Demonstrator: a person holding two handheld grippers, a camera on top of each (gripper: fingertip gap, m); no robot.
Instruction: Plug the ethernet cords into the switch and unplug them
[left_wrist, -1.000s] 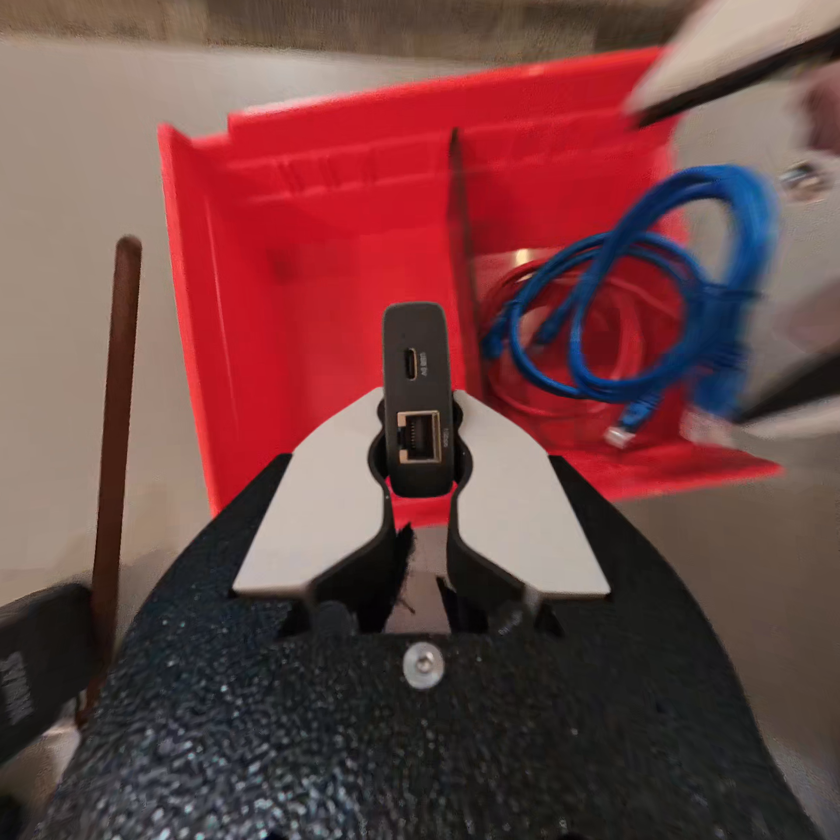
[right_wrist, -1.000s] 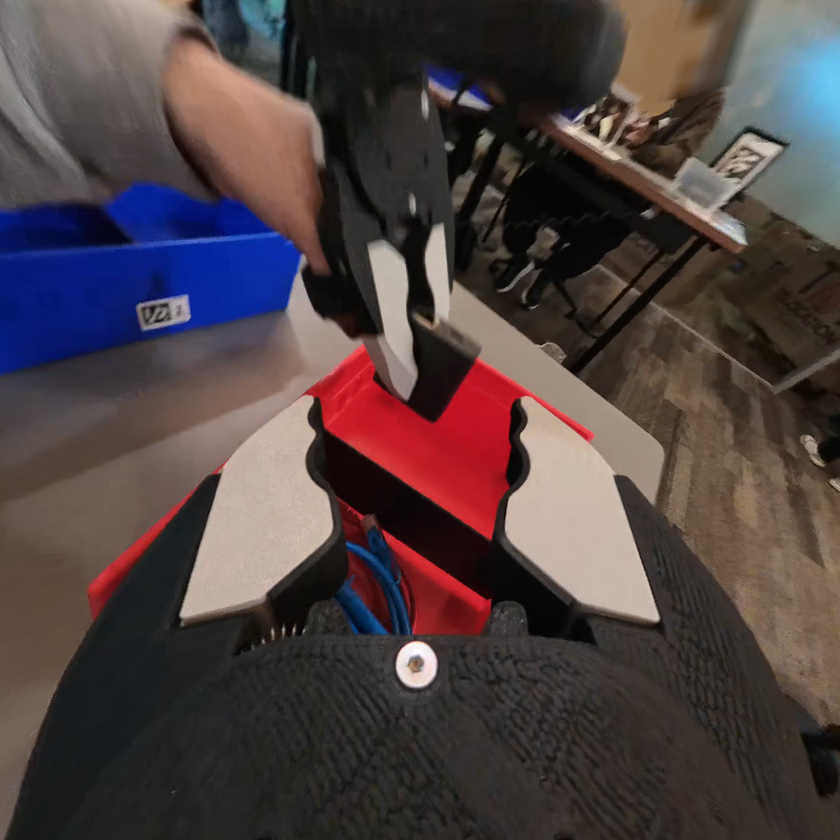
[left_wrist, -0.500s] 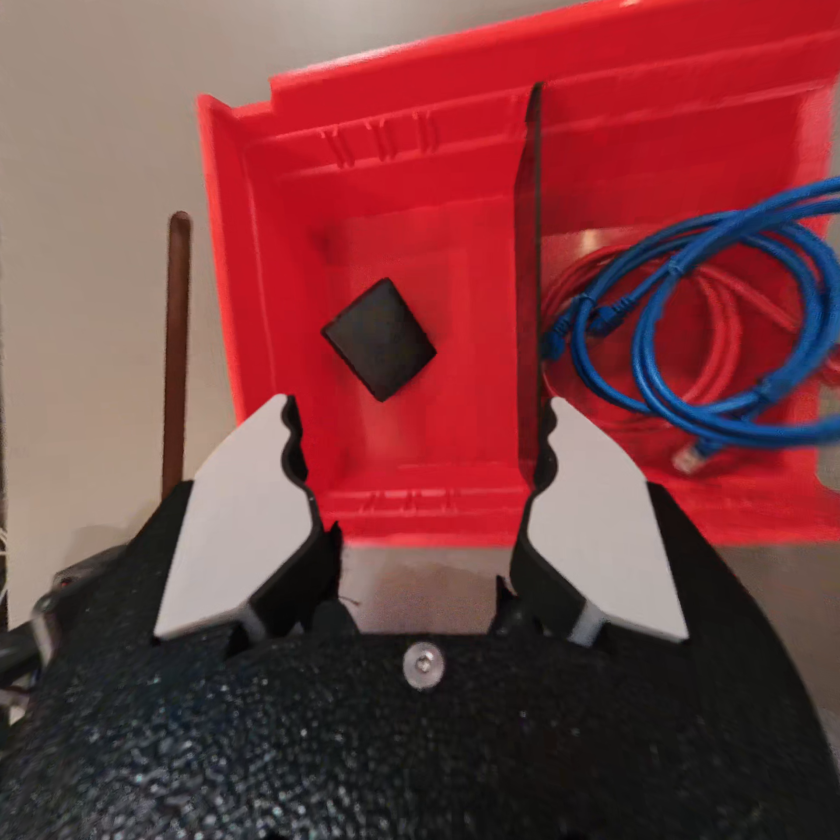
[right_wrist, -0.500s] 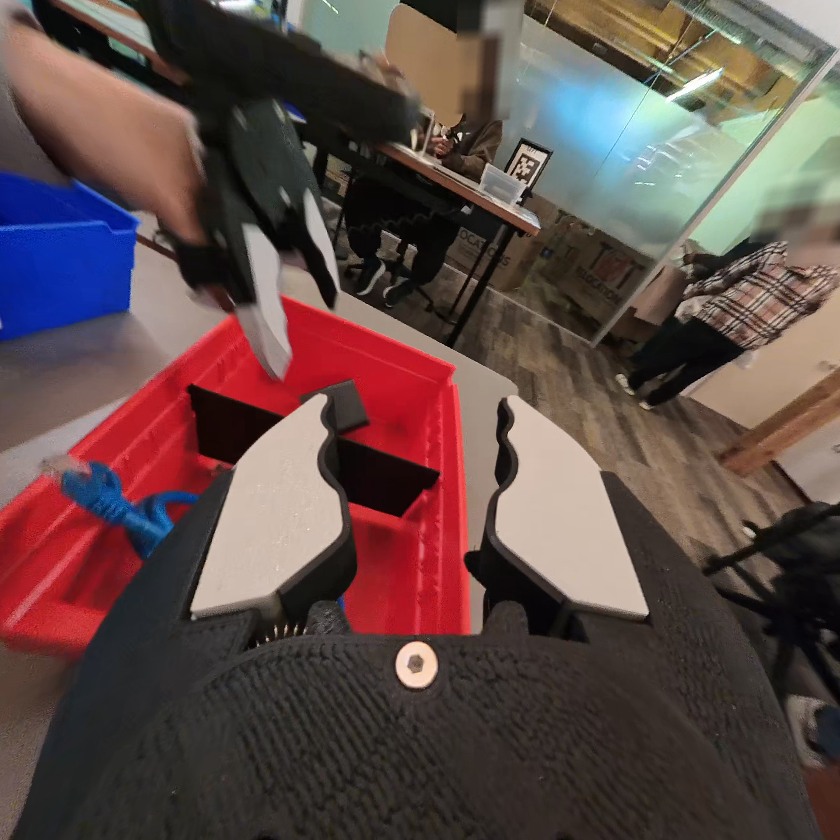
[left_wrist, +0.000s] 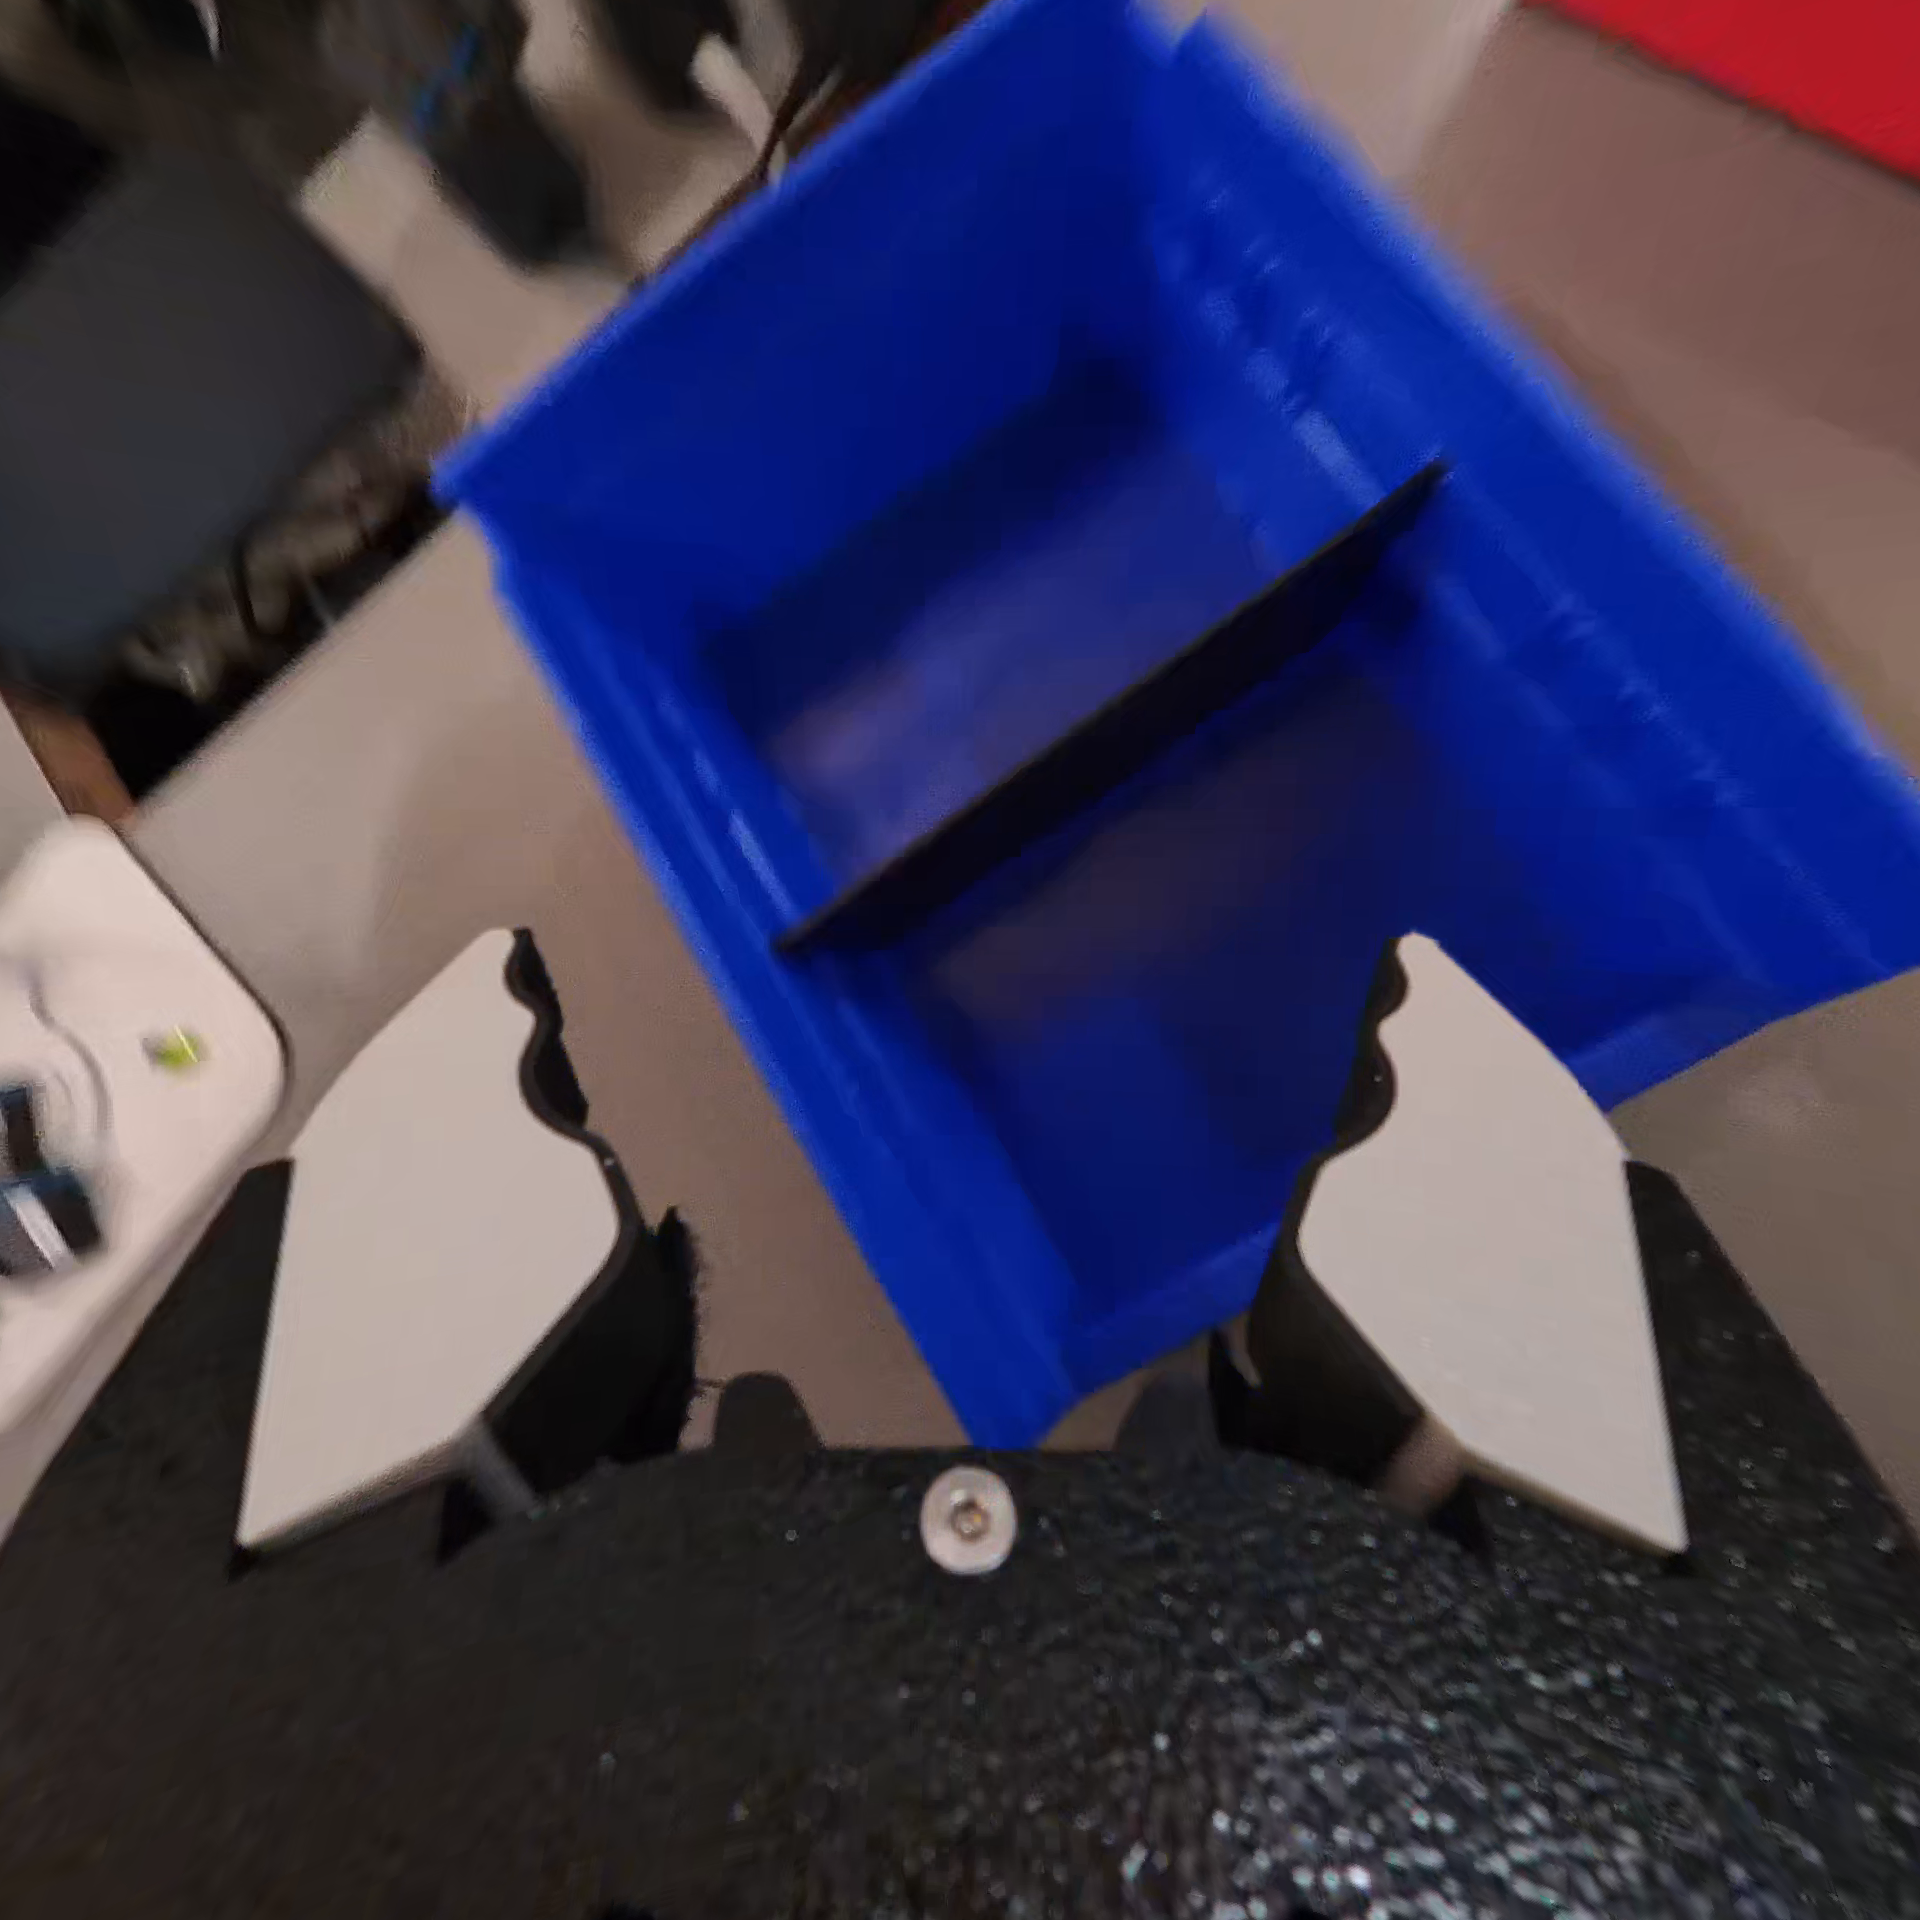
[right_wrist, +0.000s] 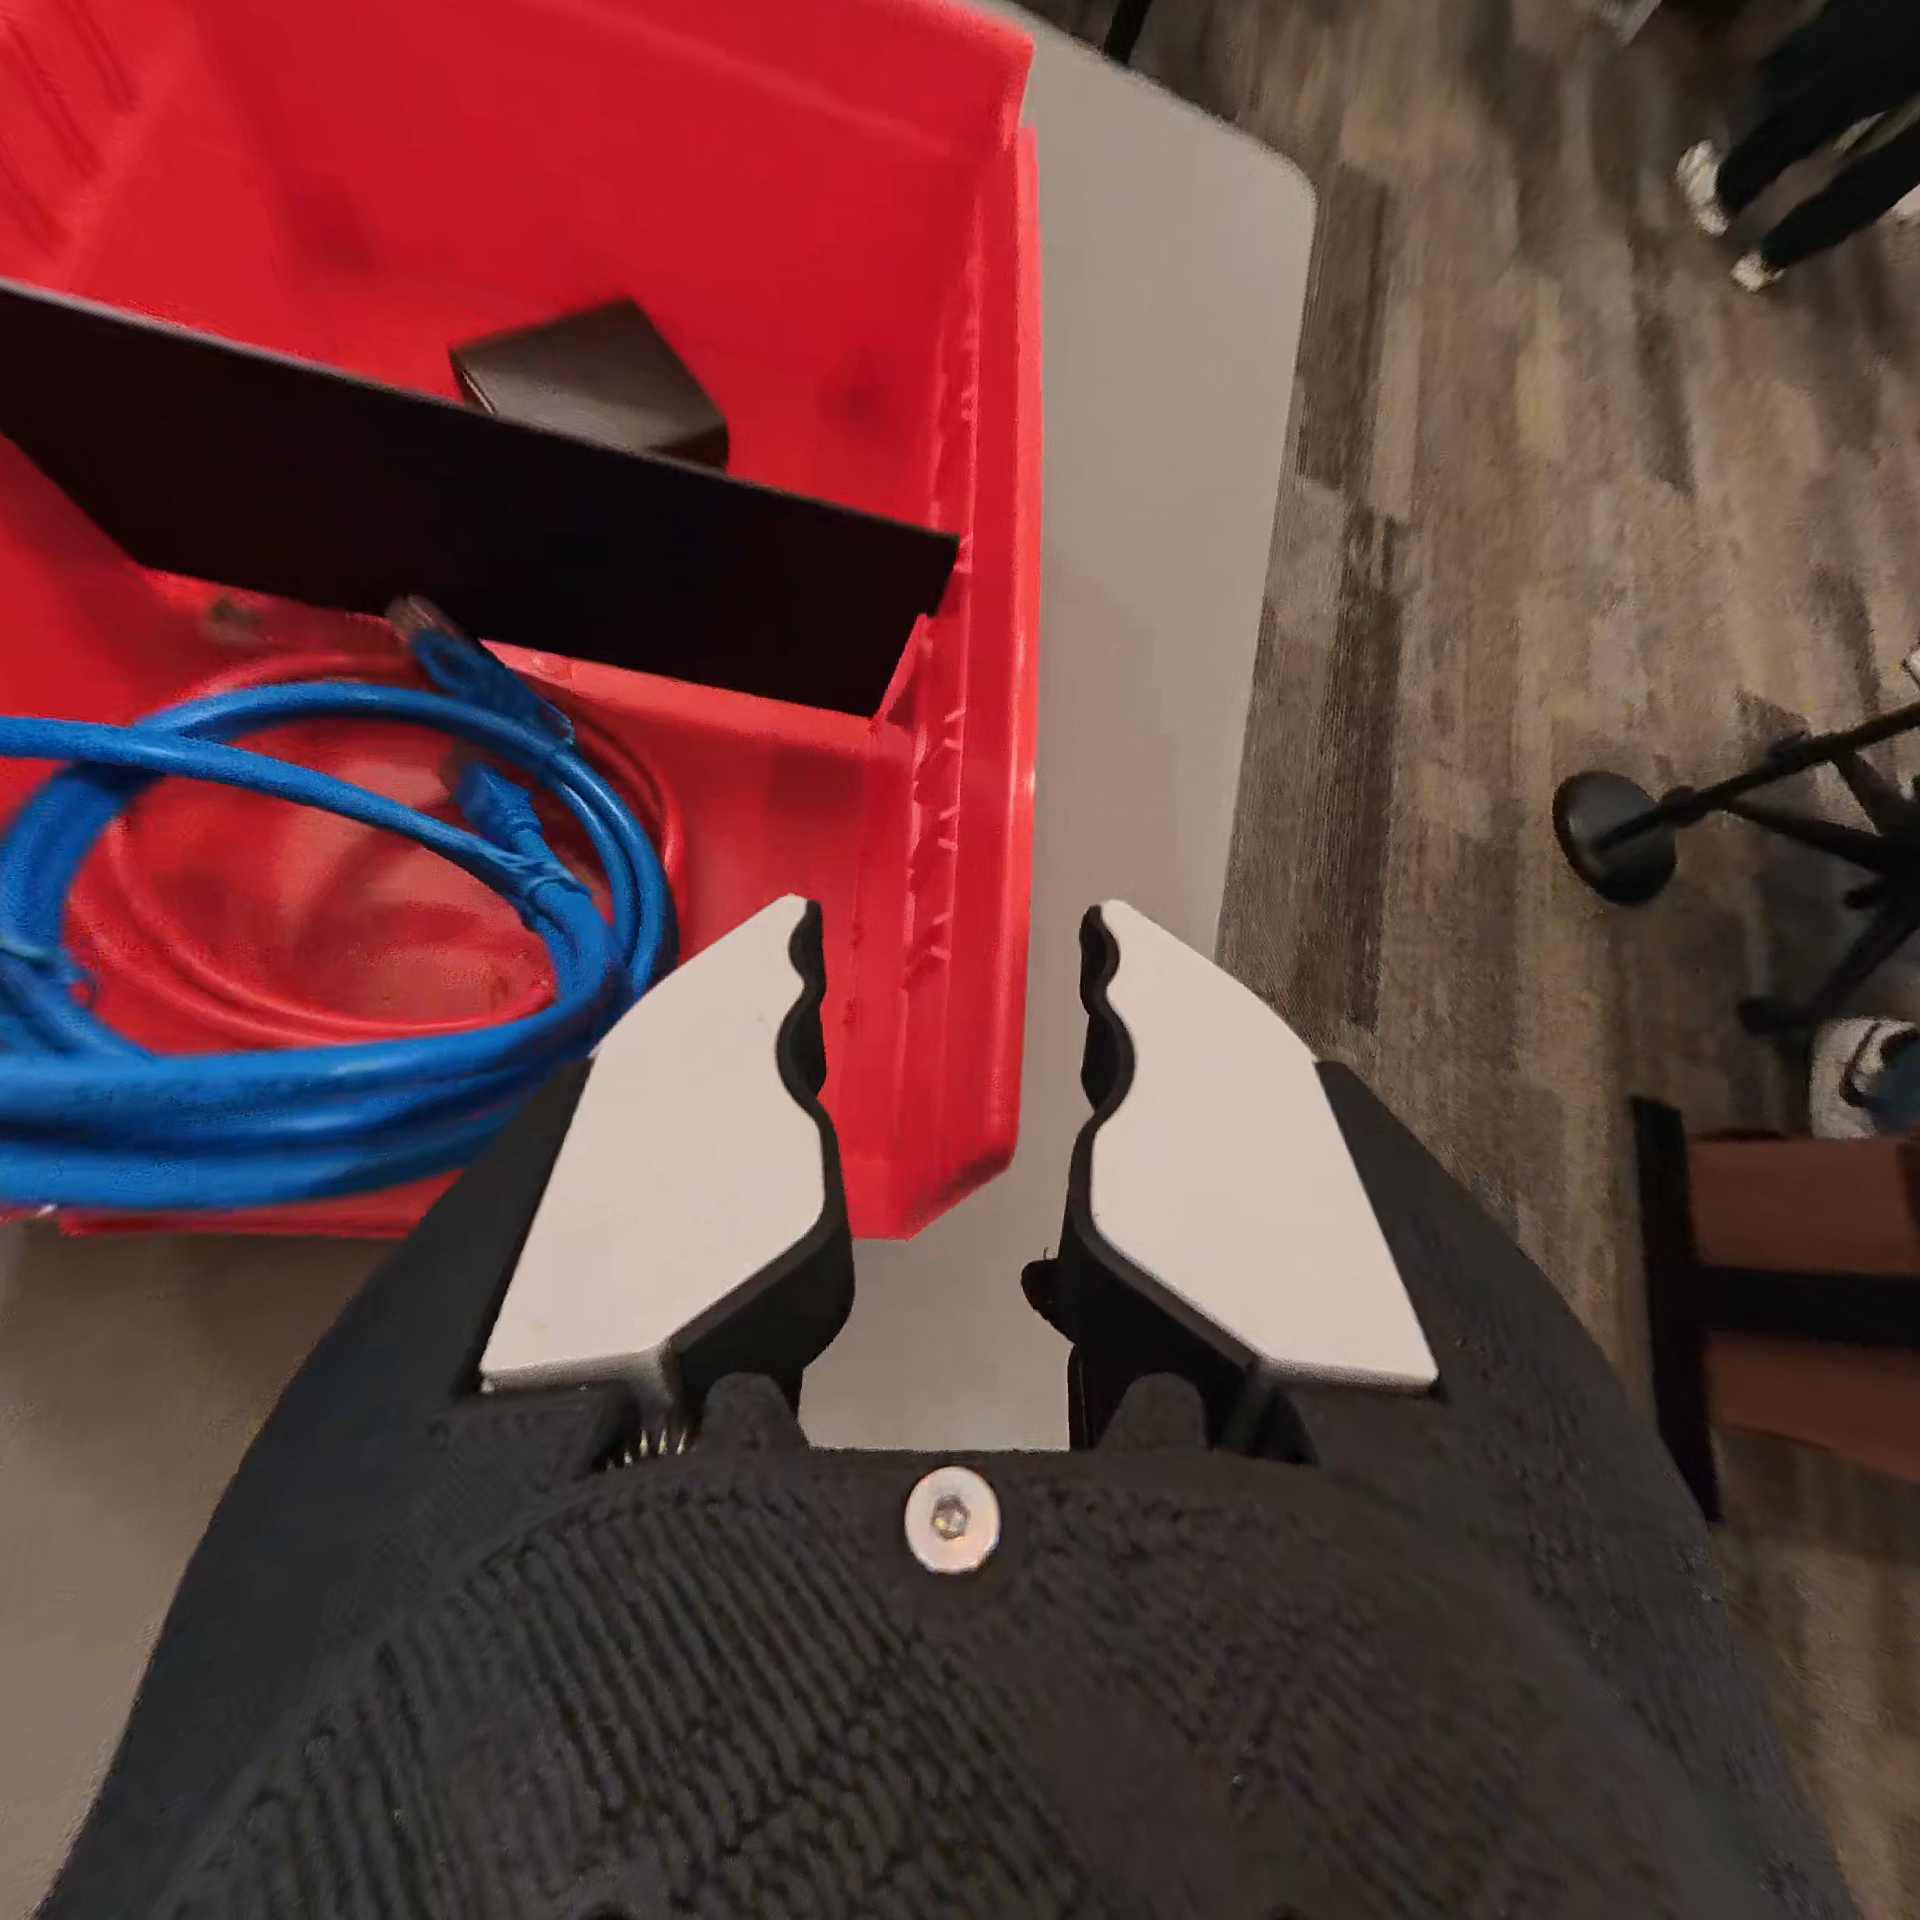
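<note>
My left gripper (left_wrist: 956, 940) is wide open and holds nothing. It hovers over a blue bin (left_wrist: 1621, 665) that a black divider (left_wrist: 1122, 717) splits in two; both halves look bare, though the view is blurred. My right gripper (right_wrist: 948, 914) is open and holds nothing. It hangs over the right wall of a red bin (right_wrist: 977, 727). In that bin a small black adapter (right_wrist: 592, 374) lies beyond a black divider (right_wrist: 499, 540), and a coiled blue cable (right_wrist: 343, 935) lies on a red cable (right_wrist: 260, 987) on the near side.
Both bins stand on a grey table (right_wrist: 1143, 520), whose right edge drops to a wood-pattern floor (right_wrist: 1507, 623). A black stand base (right_wrist: 1616, 842) is on the floor. A white device (left_wrist: 94, 1091) lies left of the blue bin. A corner of the red bin (left_wrist: 1766, 62) shows at top right. Spacing between my two grippers at the tips: around 55 centimeters. It is some 20 centimeters from my right tips to the small black adapter (right_wrist: 592, 374).
My left gripper opened and dropped the black adapter into the red bin, then swung over to the blue bin. My right gripper tilted down over the red bin's right wall and narrowed.
</note>
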